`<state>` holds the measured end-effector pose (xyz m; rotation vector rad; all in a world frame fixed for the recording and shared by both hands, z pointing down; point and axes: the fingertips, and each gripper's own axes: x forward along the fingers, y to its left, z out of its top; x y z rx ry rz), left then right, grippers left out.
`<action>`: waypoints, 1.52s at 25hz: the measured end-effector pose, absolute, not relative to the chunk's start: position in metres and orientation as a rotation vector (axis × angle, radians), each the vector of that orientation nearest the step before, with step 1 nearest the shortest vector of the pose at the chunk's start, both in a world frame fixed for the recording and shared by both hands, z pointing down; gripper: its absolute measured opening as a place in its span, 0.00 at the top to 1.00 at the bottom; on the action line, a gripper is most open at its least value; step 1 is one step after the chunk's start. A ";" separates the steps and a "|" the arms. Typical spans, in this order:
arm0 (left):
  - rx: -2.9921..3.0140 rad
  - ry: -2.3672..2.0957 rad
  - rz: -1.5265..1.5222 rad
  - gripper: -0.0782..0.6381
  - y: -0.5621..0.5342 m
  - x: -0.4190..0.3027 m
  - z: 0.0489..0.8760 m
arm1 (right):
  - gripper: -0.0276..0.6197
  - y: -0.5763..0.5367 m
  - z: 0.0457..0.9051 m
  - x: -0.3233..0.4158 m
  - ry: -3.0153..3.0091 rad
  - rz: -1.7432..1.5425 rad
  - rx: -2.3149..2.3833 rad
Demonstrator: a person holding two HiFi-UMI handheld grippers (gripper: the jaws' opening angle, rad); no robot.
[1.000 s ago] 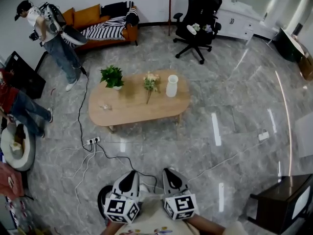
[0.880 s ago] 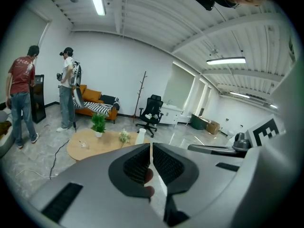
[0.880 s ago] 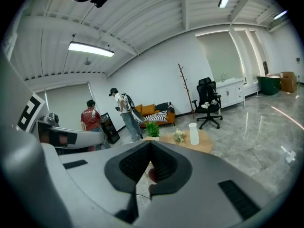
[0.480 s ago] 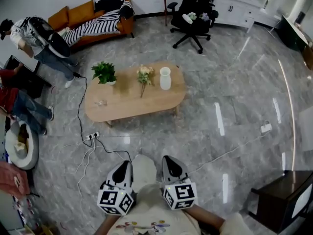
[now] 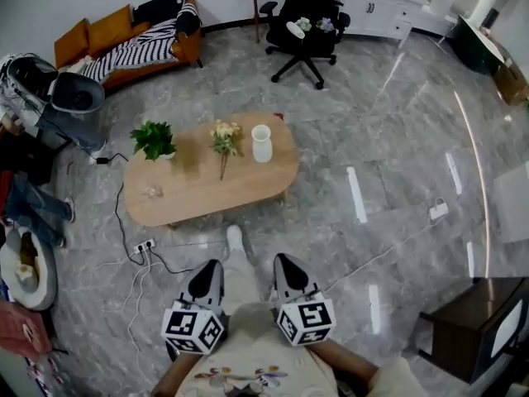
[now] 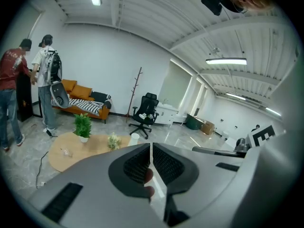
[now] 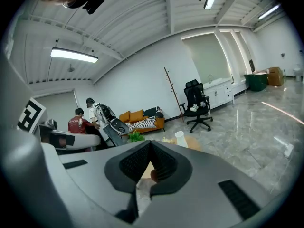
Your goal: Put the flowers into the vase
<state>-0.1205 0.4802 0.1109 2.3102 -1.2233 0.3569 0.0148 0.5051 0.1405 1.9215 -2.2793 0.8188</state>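
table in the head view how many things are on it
4: a potted plant at the left end, a small pale item near the front left edge, the flowers lying in the middle, a white vase just right of them.

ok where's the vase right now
In the head view the white vase stands upright on the oval wooden table, near its far right end, just right of the flowers; the potted plant is further left.
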 end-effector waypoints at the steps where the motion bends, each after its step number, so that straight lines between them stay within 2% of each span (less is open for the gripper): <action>1: 2.306 -1.210 0.355 0.85 0.465 -0.119 0.110 | 0.95 0.491 0.142 0.014 -2.270 0.848 1.916; 18: 2.322 -1.123 0.286 0.86 0.214 -0.199 0.091 | 0.95 0.262 0.112 -0.076 -2.236 0.649 1.817; 38: 2.321 -1.106 0.380 0.85 0.147 -0.159 0.107 | 0.95 0.181 0.131 -0.060 -2.294 0.700 1.650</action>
